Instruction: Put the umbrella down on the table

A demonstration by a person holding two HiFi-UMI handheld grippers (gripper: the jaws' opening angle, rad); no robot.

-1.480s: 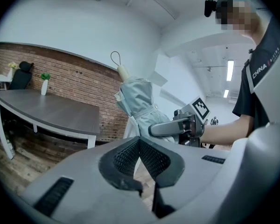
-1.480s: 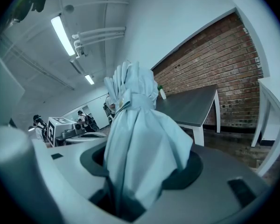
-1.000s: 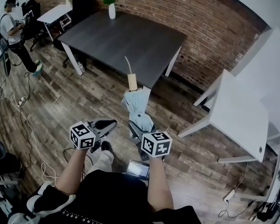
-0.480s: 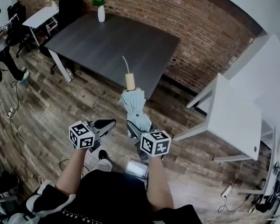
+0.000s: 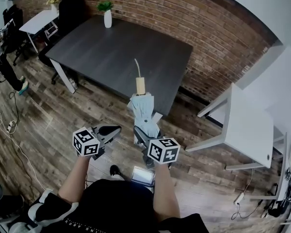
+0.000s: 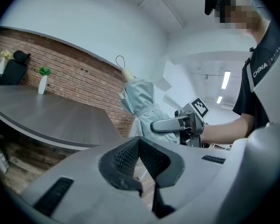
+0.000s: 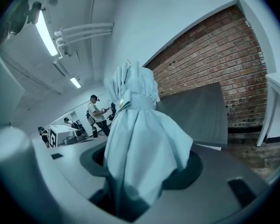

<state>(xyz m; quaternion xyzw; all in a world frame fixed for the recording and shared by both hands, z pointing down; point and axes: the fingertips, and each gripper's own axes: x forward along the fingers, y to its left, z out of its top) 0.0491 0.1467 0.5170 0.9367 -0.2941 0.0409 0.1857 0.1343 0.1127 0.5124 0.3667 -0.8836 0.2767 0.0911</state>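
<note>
A: How are the arms posed?

B: Both forearms [image 5: 76, 178] are stretched forward from the body, side by side. The left gripper [image 5: 112, 129] is carried just beside the right gripper [image 5: 143, 134], with a gap kept between them.

A: Which way is the umbrella pointed?

B: The umbrella [image 5: 143, 111], folded and pale blue, is held in the air in front of the person. Its long axis is run from the right gripper upward and away, toward the dark table [image 5: 111, 47]. The wooden handle [image 5: 140, 85] is found at the far, upper end, with a thin loop cord [image 5: 136, 66] above it. In the head view that end is seen over the table's near edge, and the umbrella is carried clear of the tabletop.

A: And the jaws?

B: The right jaws are clamped on the bunched fabric at the umbrella's lower end, and the gap between them is filled by it. The left jaws are closed together, and nothing is gripped by them.

A: What is seen farther off?

B: A white vase [image 5: 107, 19] with a green plant [image 5: 105, 6] is stood at the table's far edge, and a brick wall [image 5: 203, 23] is seen behind it.
</note>
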